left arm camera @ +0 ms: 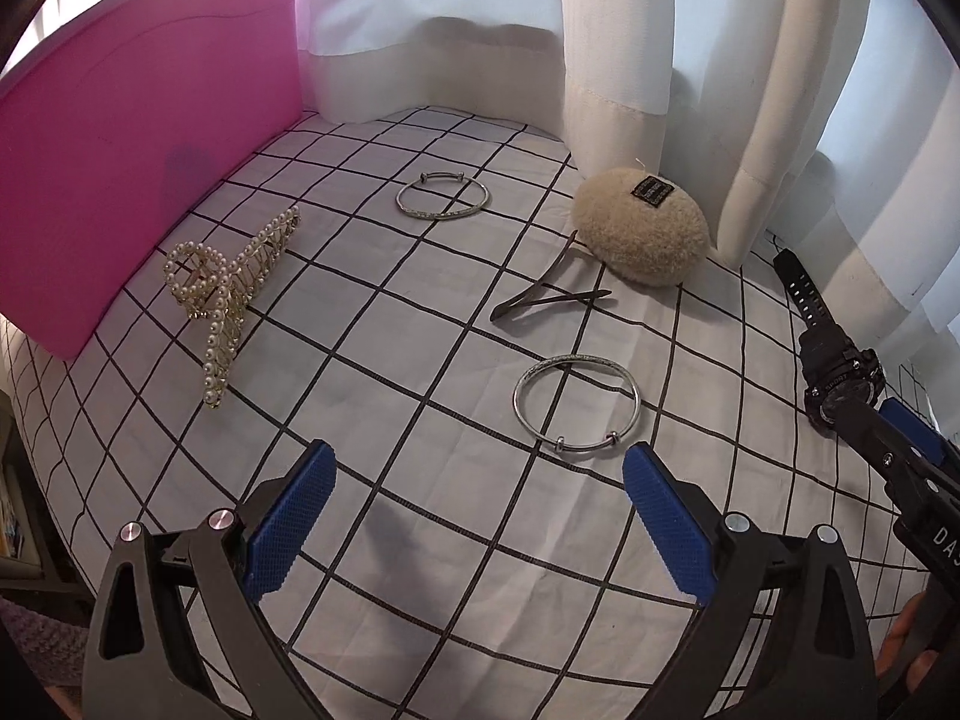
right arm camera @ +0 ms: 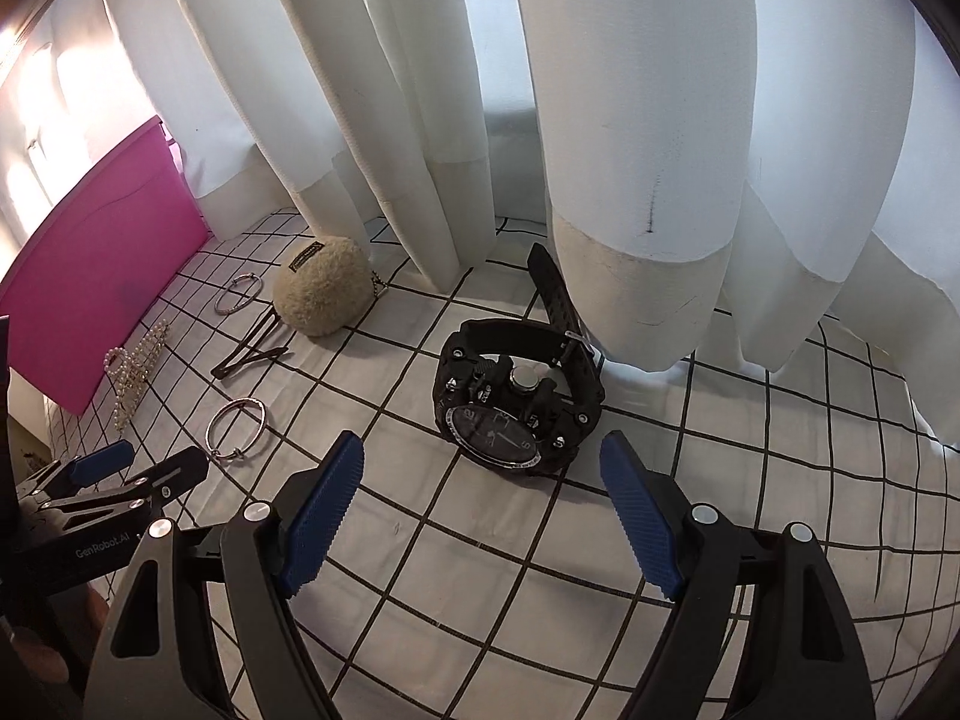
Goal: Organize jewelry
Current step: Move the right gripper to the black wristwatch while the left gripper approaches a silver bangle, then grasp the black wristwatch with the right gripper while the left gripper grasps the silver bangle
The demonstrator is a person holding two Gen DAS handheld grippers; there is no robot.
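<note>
In the left wrist view the left tool [left arm camera: 480, 483] hangs released, nothing between its blue pads, with a silver bangle [left arm camera: 576, 405] just above it at centre on the checked cloth [left arm camera: 390, 372]. In the right wrist view the right tool [right arm camera: 483, 480] is likewise spread and empty, the black watch [right arm camera: 519, 402] lying just above its tips, apart from them.

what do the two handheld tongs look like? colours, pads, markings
Both match: the left tongs and right tongs have black skeletal arms with triangular cut-outs, silver round pivot pins, and blue textured pads. White "GenRobot.AI" lettering runs along the left unit's side; partial white letters "DA" show on the right unit. No cables or sleeves visible.
</note>
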